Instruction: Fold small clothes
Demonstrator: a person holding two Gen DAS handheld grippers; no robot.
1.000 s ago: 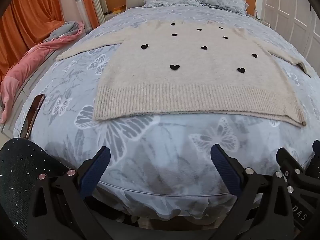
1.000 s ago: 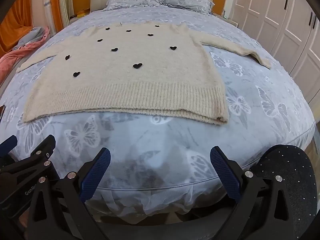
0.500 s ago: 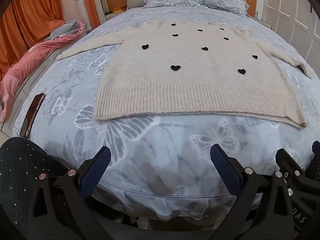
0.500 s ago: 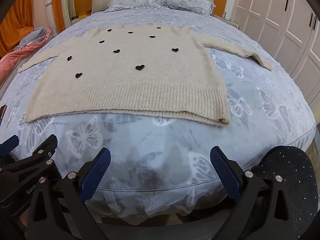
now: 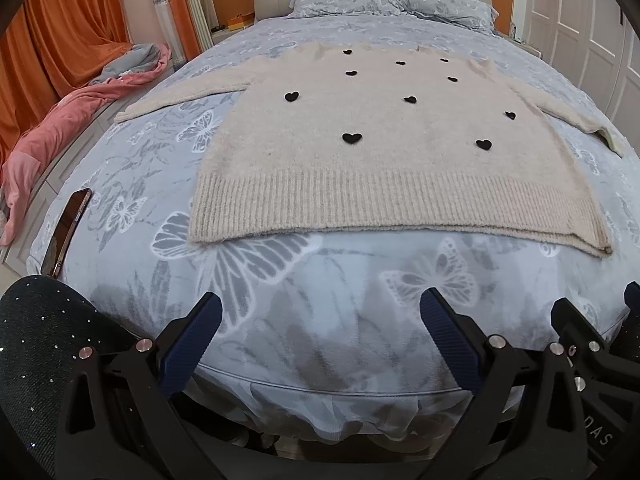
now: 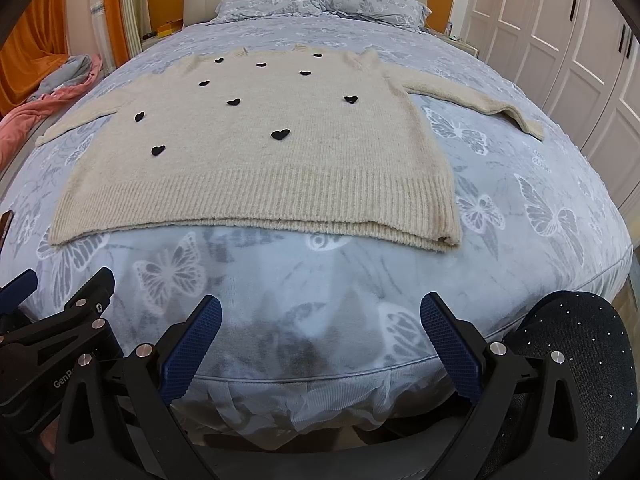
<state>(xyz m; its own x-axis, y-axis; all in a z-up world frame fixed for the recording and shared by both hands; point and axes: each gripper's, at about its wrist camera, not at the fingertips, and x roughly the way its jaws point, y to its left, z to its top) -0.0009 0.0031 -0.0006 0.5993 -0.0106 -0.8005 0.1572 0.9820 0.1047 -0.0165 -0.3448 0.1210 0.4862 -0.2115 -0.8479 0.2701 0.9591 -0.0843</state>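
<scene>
A cream knitted sweater point(image 5: 380, 152) with small black hearts lies flat on the bed, sleeves spread out to both sides, ribbed hem toward me. It also shows in the right wrist view point(image 6: 260, 152). My left gripper point(image 5: 320, 332) is open and empty, held above the bed's near edge, short of the hem. My right gripper point(image 6: 320, 332) is open and empty, also at the near edge, short of the hem. The right gripper's frame shows at the right of the left wrist view point(image 5: 580, 344).
The bed point(image 5: 320, 280) has a grey butterfly-print cover and pillows point(image 6: 320, 0) at the headboard. A phone point(image 5: 66, 232) lies at the bed's left edge. A pink blanket point(image 5: 60, 120) is heaped on the floor at left. White wardrobe doors point(image 6: 580, 60) stand at right.
Both grippers have moved slightly, so the sweater sits a little lower and nearer in view. The sweater has not moved. Both grippers stay open.
</scene>
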